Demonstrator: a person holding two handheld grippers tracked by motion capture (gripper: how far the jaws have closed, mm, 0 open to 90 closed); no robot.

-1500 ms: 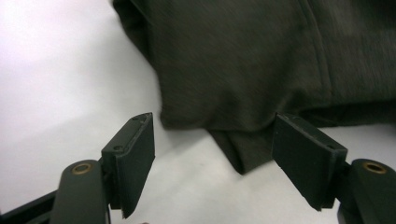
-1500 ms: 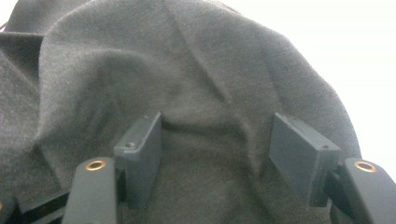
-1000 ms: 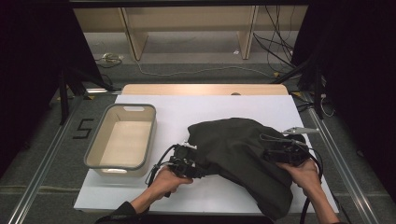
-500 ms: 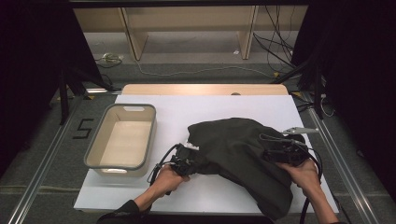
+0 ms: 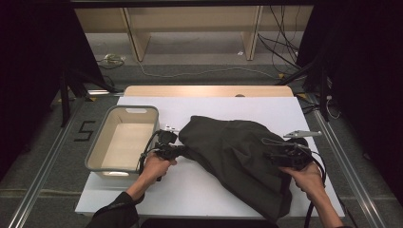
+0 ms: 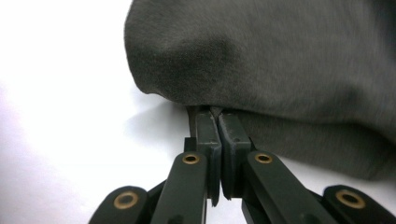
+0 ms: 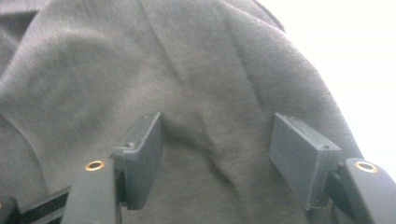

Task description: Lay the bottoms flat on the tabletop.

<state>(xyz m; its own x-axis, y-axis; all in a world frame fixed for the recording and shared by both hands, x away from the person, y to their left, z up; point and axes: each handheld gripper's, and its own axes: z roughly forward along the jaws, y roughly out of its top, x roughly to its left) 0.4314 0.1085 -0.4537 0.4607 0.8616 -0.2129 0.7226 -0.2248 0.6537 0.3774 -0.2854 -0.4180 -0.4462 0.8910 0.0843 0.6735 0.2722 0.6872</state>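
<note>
Item: dark grey garment [image 5: 233,152], soft brushed fabric, fleece-like, lying in a loose heap on the white worktop [image 5: 199,190].
Location: garment is sitting right of centre on the worktop, its lower end trailing toward the near edge; beige bin [image 5: 97,156] is standing just left of it, apart from the cloth.
Left tool [image 5: 172,151]: jaws have just been closing and are now pressing together on a thin fold at the garment's left edge [image 6: 205,109]; the cloth is bulging above the pinch.
Right tool [image 5: 285,156]: jaws are standing apart over the garment's right side [image 7: 215,140], cloth lying between the pads [image 7: 144,154]; whether the pads are pressing on it I cannot tell, and nothing looks pinched.
Weight, judged: light, a single tool is likely managing to drag it.
Stiffness, judged: limp throughout; it is draping and folding on itself, so it will be sagging between any two hold points.
Surface, judged: napped and grippy, not slippery; a thin pinch may still be creeping out under pull.
Fragility, judged: none to speak of.
Where to take hold: at an edge or hem fold, as the left tool is doing; the right tool is better off gathering a raised ridge of cloth than pressing on the flat bulk.
Risk, judged: the trailing end is catching or dragging off the near edge when lifted.
</note>
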